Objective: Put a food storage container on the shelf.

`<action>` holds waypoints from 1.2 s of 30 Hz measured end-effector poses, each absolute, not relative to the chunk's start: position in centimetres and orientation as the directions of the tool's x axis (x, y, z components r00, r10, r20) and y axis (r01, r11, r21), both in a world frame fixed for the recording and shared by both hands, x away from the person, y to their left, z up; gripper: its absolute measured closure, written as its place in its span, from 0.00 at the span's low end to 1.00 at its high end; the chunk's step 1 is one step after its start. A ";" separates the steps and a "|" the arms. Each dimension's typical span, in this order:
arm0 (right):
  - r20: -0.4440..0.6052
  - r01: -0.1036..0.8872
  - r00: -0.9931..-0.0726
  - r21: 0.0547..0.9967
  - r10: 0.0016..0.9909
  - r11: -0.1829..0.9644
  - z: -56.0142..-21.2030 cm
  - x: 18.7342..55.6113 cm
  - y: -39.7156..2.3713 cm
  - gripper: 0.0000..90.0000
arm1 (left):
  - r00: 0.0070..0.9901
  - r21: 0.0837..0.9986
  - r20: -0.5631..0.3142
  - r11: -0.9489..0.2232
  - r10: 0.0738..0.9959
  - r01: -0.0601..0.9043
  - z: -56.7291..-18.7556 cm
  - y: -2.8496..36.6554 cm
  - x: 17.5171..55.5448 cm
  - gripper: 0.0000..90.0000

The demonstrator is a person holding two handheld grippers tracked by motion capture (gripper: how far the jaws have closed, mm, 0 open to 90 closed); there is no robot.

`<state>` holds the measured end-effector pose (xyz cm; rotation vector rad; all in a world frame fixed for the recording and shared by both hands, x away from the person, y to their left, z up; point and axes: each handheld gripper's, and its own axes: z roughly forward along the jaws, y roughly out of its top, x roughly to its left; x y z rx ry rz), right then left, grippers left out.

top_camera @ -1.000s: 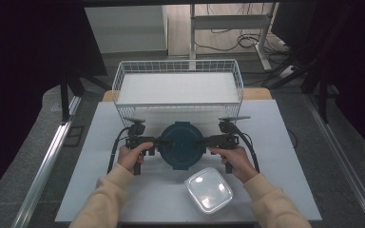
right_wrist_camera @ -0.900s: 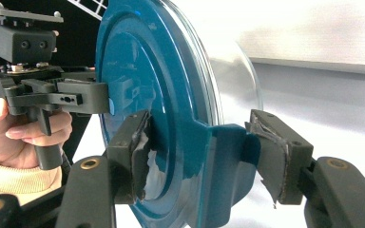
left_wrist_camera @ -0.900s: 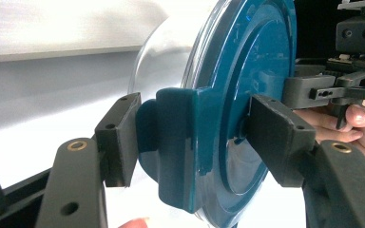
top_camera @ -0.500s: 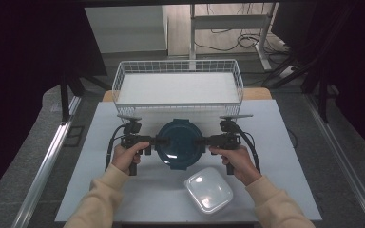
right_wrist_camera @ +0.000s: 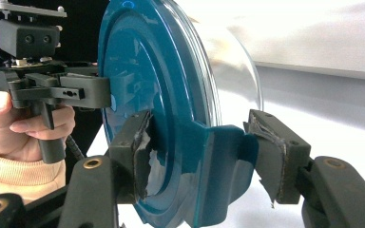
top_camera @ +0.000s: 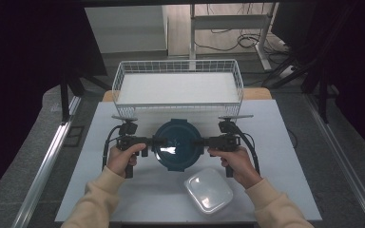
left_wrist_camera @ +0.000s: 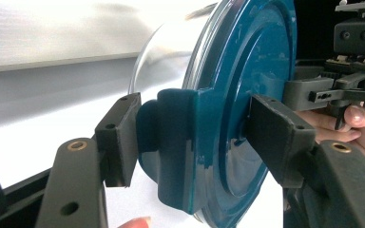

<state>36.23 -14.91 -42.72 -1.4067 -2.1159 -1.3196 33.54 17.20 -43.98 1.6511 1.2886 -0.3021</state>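
Observation:
A round container (top_camera: 178,145) with a teal lid (left_wrist_camera: 247,95) and a clear body hangs just above the white table, held from both sides. My left gripper (top_camera: 158,141) is shut on its left latch tab (left_wrist_camera: 176,142), one pad on the tab's outside and one on the lid face. My right gripper (top_camera: 198,141) is shut on the opposite tab (right_wrist_camera: 223,156) in the same way. In the left gripper view my left gripper (left_wrist_camera: 195,137) clamps the rim, and in the right gripper view my right gripper (right_wrist_camera: 199,152) does too. The lid (right_wrist_camera: 142,71) stays level.
A white wire basket (top_camera: 178,66) stands at the back of the table, just beyond the container. A clear, rounded-square plastic container (top_camera: 208,190) lies near the front edge, close to the person's right forearm. Dark floor and metal rails flank the table.
Both hands have lifted the teal-lidded container slightly off the table; it looks a little larger from above. The grips on its two tabs are unchanged.

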 end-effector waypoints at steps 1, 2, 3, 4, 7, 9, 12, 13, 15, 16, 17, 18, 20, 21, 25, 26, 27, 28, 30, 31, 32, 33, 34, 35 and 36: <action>0.648 0.839 -0.488 0.534 0.585 0.109 -42.6 36.1 -15.0 0.47 | 0.407 0.536 -0.690 0.045 0.599 0.843 -43.9 17.2 33.4 0.42; 0.646 0.837 -0.491 0.537 0.585 0.109 -42.6 35.9 -15.0 0.47 | 0.408 0.538 -0.691 0.047 0.596 0.842 -43.8 17.1 33.3 0.42; 0.645 0.834 -0.493 0.541 0.584 0.107 -42.5 35.8 -15.0 0.47 | 0.408 0.538 -0.690 0.047 0.598 0.842 -43.8 17.1 33.2 0.42; 0.645 0.835 -0.492 0.540 0.584 0.107 -42.4 35.7 -15.1 0.47 | 0.408 0.539 -0.692 0.051 0.595 0.841 -43.7 17.1 33.1 0.42; 0.643 0.832 -0.496 0.545 0.584 0.106 -42.1 35.3 -15.2 0.48 | 0.412 0.546 -0.691 0.054 0.595 0.836 -43.4 17.0 32.7 0.42; 0.639 0.829 -0.499 0.549 0.585 0.107 -41.9 35.0 -15.2 0.48 | 0.414 0.549 -0.690 0.057 0.594 0.834 -43.2 17.0 32.3 0.42; 0.634 0.825 -0.504 0.554 0.586 0.110 -41.6 34.7 -15.2 0.48 | 0.415 0.551 -0.693 0.061 0.589 0.832 -43.1 17.0 32.0 0.42; 0.631 0.823 -0.506 0.557 0.589 0.110 -41.5 34.5 -15.2 0.48 | 0.415 0.551 -0.696 0.065 0.586 0.832 -43.1 17.0 31.9 0.42; 0.623 0.819 -0.508 0.563 0.595 0.110 -41.0 34.0 -15.2 0.48 | 0.414 0.549 -0.702 0.071 0.579 0.833 -43.0 17.0 31.5 0.42; 0.620 0.817 -0.510 0.566 0.596 0.110 -40.9 33.8 -15.2 0.48 | 0.415 0.550 -0.701 0.070 0.580 0.832 -42.8 17.0 31.3 0.42; 0.620 0.817 -0.510 0.566 0.596 0.110 -40.9 33.8 -15.2 0.48 | 0.415 0.550 -0.701 0.070 0.580 0.832 -42.8 17.0 31.3 0.42; 0.618 0.815 -0.512 0.569 0.596 0.111 -40.7 33.6 -15.2 0.48 | 0.420 0.555 -0.699 0.069 0.579 0.829 -42.6 16.9 31.2 0.42; 0.616 0.812 -0.515 0.574 0.596 0.108 -40.5 33.3 -15.3 0.48 | 0.424 0.561 -0.695 0.069 0.580 0.825 -42.3 16.8 31.0 0.42; 0.612 0.807 -0.520 0.581 0.596 0.107 -40.2 33.2 -15.4 0.48 | 0.429 0.566 -0.692 0.068 0.581 0.822 -42.0 16.8 31.0 0.42; 0.610 0.802 -0.525 0.588 0.593 0.105 -39.7 33.2 -15.5 0.48 | 0.434 0.571 -0.687 0.064 0.583 0.818 -41.6 16.7 31.0 0.42; 0.610 0.802 -0.525 0.588 0.593 0.105 -39.7 33.2 -15.5 0.48 | 0.434 0.573 -0.686 0.066 0.584 0.817 -41.4 16.7 31.0 0.42; 0.610 0.801 -0.527 0.590 0.592 0.105 -39.6 33.2 -15.5 0.48 | 0.437 0.576 -0.683 0.063 0.586 0.815 -41.3 16.7 31.1 0.42; 0.610 0.800 -0.527 0.591 0.592 0.104 -39.5 33.2 -15.5 0.48 | 0.437 0.576 -0.683 0.065 0.586 0.815 -41.1 16.6 31.0 0.42; 0.606 0.795 -0.532 0.598 0.591 0.103 -39.1 33.1 -15.6 0.48 | 0.440 0.580 -0.681 0.065 0.585 0.812 -40.8 16.6 31.0 0.42; 0.605 0.794 -0.533 0.600 0.592 0.101 -38.9 33.0 -15.6 0.48 | 0.441 0.581 -0.680 0.064 0.585 0.811 -40.7 16.6 30.9 0.42; 0.605 0.794 -0.533 0.600 0.592 0.101 -38.9 33.0 -15.6 0.48 | 0.444 0.585 -0.679 0.064 0.585 0.809 -40.5 16.6 30.8 0.42; 0.601 0.790 -0.537 0.604 0.593 0.104 -38.5 32.9 -15.6 0.48 | 0.447 0.588 -0.677 0.063 0.584 0.807 -40.2 16.7 30.8 0.42; 0.599 0.789 -0.538 0.606 0.593 0.104 -38.4 32.8 -15.5 0.48 | 0.447 0.588 -0.677 0.063 0.584 0.807 -40.2 16.7 30.8 0.42; 0.597 0.788 -0.540 0.607 0.594 0.106 -38.2 32.8 -15.5 0.48 | 0.449 0.589 -0.677 0.063 0.584 0.806 -40.0 16.7 30.7 0.42; 0.597 0.788 -0.540 0.607 0.594 0.106 -38.2 32.8 -15.5 0.48 | 0.450 0.590 -0.677 0.065 0.582 0.805 -39.9 16.7 30.7 0.42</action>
